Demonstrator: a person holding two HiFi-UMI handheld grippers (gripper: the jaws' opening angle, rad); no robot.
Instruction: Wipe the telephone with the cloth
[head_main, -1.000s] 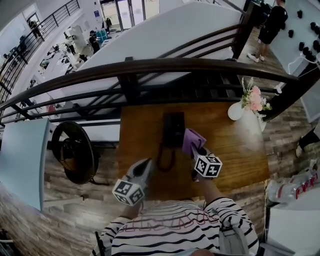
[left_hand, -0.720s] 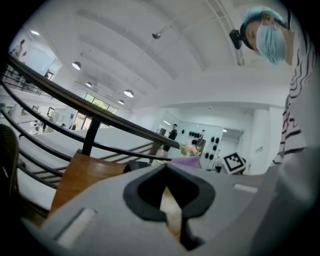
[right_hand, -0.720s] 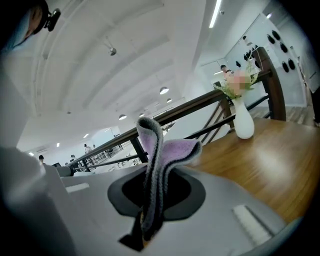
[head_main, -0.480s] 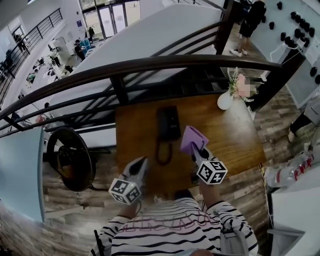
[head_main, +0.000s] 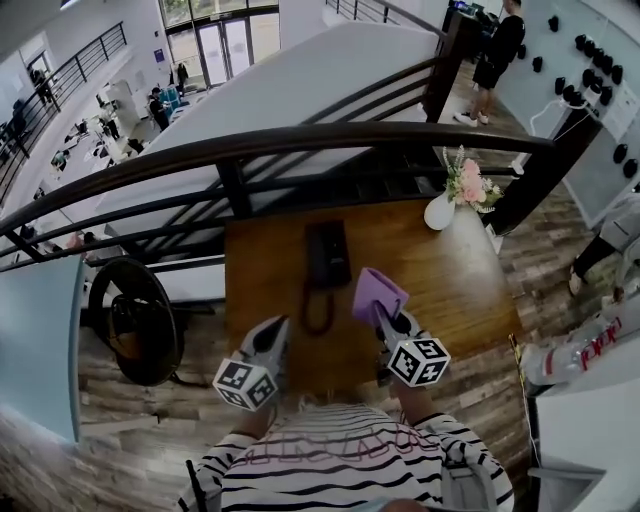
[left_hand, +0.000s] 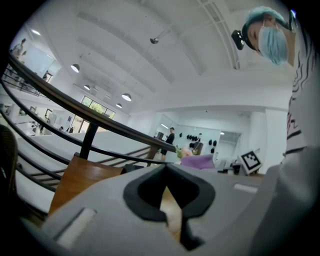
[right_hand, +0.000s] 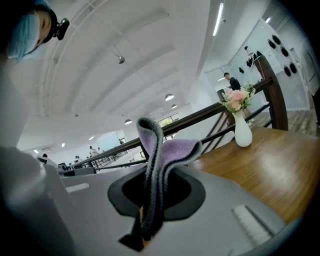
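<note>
Head view: the phone (head_main: 327, 252) lies on the table (head_main: 455, 290) ahead and left of the right gripper (head_main: 392, 322), its long axis running away from the person. The left gripper (head_main: 270, 340) sits further back, so the right 1 is nearer.

Left gripper view: the jaws meet with nothing between them. The cloth (left_hand: 197, 161) shows ahead to the right.

Right gripper view: the jaws pinch the cloth (right_hand: 160, 160), which folds over above them.
</note>
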